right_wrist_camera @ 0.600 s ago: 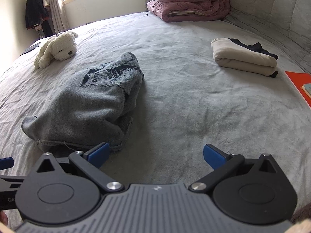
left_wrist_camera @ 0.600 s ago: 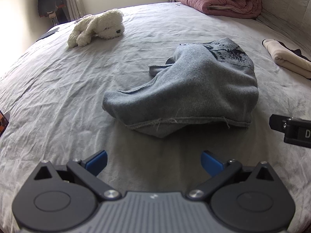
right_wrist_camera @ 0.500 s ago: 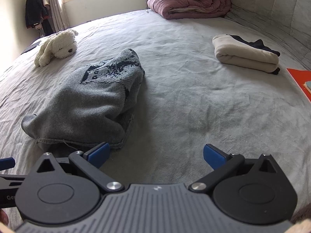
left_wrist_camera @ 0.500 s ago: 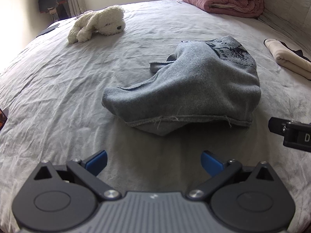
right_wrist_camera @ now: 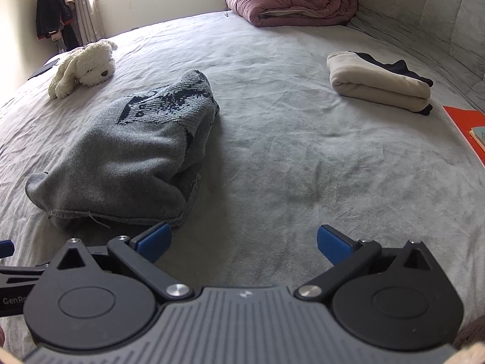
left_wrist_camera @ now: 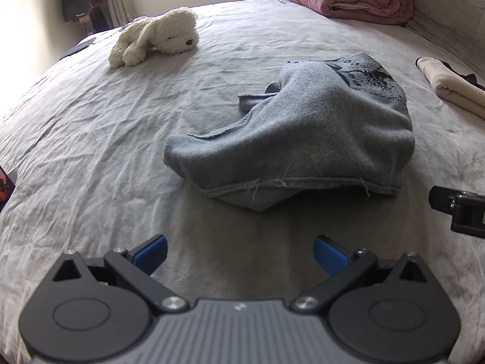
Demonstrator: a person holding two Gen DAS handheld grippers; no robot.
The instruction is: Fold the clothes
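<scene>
Grey sheet covers the whole bed (left_wrist_camera: 91, 151), giving a wide flat place to fold on. The grey knitted sweater (left_wrist_camera: 303, 139) sits bunched mid-bed, not yet spread, near both tools. Far right, a cream folded garment (right_wrist_camera: 376, 82) looks set aside as finished. Left hand-held gripper (left_wrist_camera: 239, 253) and right hand-held gripper (right_wrist_camera: 244, 242) hover spread and empty, short of the hem. Only "GenRo" is readable.

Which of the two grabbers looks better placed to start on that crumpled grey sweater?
Probably the left hand-held gripper: the grey sweater lies straight ahead between its open fingers, while it sits left of the right hand-held gripper.
</scene>
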